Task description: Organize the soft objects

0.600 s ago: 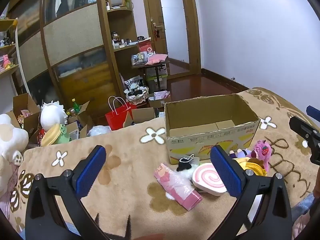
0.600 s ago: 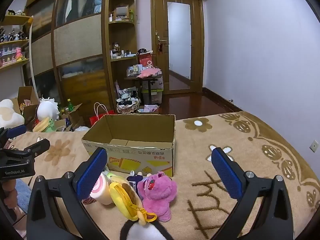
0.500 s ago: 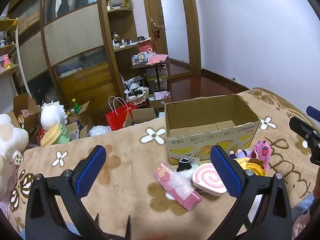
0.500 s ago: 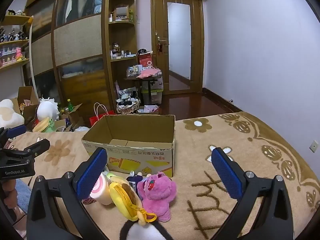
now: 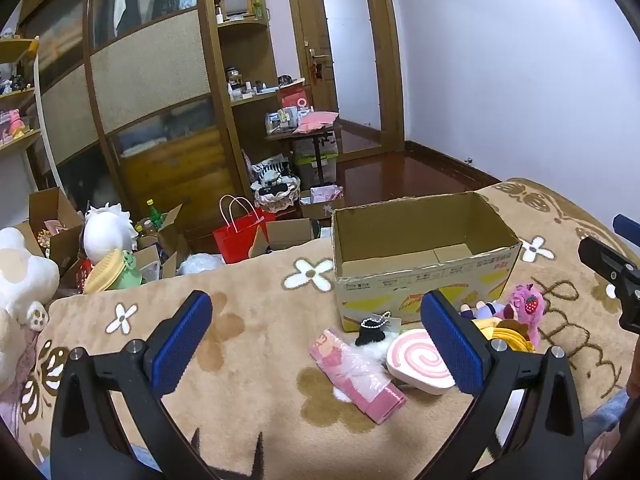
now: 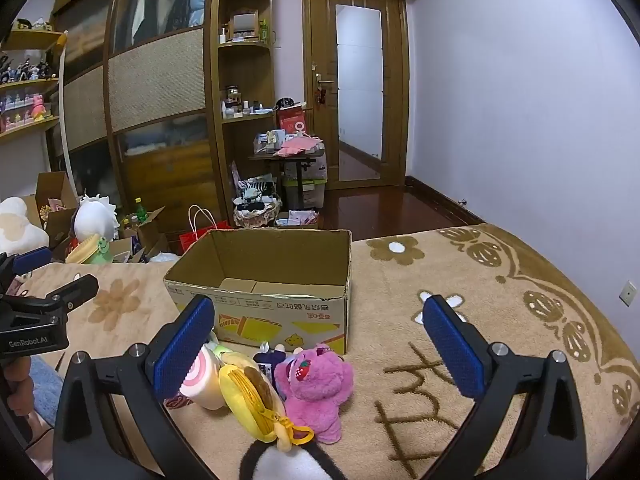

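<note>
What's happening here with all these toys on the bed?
A person holds a gripper in each hand over a blanket, tidying soft toys. Both the left gripper and right gripper are open and empty. The cardboard box looks empty. A pink plush bear, a yellow pouch and a pink swirl cushion lie in front of it.

One box (image 5: 420, 276). Soft toys in front of it: one pink bear (image 6: 316, 384), one swirl roll (image 5: 416, 360), one yellow pouch (image 6: 250, 396), one pink packet (image 5: 356, 376), one black keychain (image 5: 370, 334). Two grippers (image 5: 316, 336) (image 6: 318, 338).
</note>
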The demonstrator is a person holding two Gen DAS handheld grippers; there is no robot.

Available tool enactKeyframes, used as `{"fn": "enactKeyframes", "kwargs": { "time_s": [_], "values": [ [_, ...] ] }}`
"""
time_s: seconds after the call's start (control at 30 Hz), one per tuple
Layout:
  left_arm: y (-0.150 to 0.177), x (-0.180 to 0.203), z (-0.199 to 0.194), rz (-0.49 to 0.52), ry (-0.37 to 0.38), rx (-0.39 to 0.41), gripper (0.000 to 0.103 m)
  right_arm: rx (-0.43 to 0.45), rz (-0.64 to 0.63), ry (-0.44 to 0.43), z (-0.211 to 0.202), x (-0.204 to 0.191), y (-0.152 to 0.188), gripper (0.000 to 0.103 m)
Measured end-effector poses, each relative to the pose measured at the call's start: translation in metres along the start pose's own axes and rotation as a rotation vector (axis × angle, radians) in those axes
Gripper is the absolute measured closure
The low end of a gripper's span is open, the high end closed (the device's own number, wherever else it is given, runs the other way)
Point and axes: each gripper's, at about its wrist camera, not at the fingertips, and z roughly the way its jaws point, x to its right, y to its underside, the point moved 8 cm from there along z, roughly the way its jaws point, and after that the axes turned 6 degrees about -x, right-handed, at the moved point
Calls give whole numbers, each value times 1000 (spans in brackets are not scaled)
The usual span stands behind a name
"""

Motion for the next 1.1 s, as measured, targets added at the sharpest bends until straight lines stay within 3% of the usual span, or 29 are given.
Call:
{"fn": "enactKeyframes", "kwargs": {
  "time_s": [1.1],
  "values": [
    [4, -3, 1, -3, -13, 0, 0, -3, -2, 6, 0, -2, 1, 0]
  ]
}}
